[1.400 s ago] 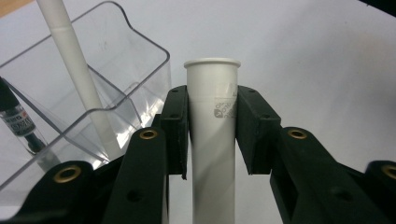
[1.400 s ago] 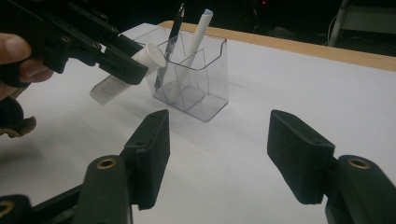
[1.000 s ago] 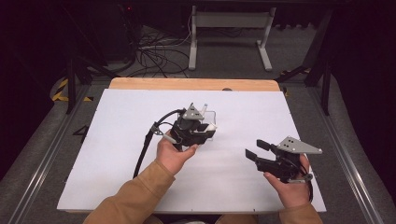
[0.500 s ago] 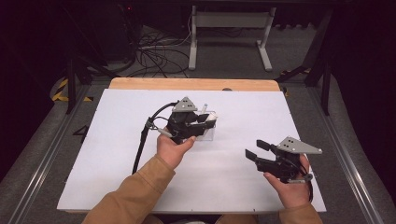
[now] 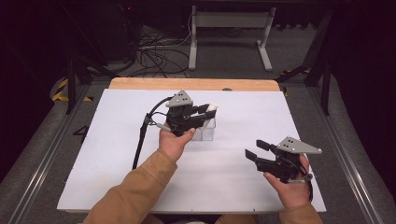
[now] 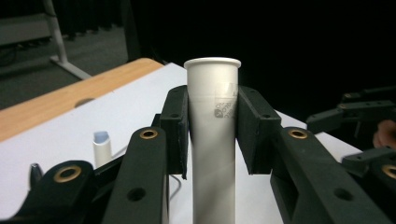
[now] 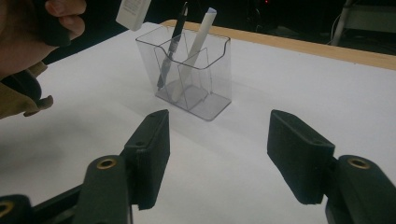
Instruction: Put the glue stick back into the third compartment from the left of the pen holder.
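One white tube (image 6: pixel 213 140) is clamped in the left gripper (image 5: pixel 205 113) above the clear holder (image 7: pixel 189 74), pending lowering into a free compartment; the right gripper (image 7: pixel 217 156) waits, jaws apart.

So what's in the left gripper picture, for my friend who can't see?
The left gripper squeezes a white tube between its two black jaws, standing straight up. Behind it are the white table and another small white stick.

The high view looked down from above the table (image 5: pixel 116 186). Each gripper view looked close along its jaws; the right one and the high view shared the holder (image 7: pixel 191 70).
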Demonstrator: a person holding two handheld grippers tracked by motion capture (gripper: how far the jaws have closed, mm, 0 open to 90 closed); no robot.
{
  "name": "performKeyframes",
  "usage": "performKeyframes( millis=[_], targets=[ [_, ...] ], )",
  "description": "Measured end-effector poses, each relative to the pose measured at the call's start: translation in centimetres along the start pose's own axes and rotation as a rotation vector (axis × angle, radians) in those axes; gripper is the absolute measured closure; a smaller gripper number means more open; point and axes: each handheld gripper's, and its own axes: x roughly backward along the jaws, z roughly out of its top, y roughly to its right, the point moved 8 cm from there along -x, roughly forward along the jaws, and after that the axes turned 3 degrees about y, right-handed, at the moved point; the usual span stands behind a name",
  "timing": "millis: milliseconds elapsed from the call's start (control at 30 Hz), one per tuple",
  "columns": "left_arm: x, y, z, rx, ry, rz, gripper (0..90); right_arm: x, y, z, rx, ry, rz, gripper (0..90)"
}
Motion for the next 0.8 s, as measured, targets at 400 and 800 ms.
performKeyframes(
  millis=[400, 800],
  targets=[
    [-1.6, -1.6, 0.0, -0.072, -0.017, 0.084, 67.3, 0.0, 0.1, 0.0, -0.003, 0.000, 0.000, 40.2],
    [-3.1, -3.5, -0.2, -0.010, -0.001, 0.090, 67.3, -0.1, 0.1, -0.1, -0.007, -0.002, 0.001, 40.2]
  ],
)
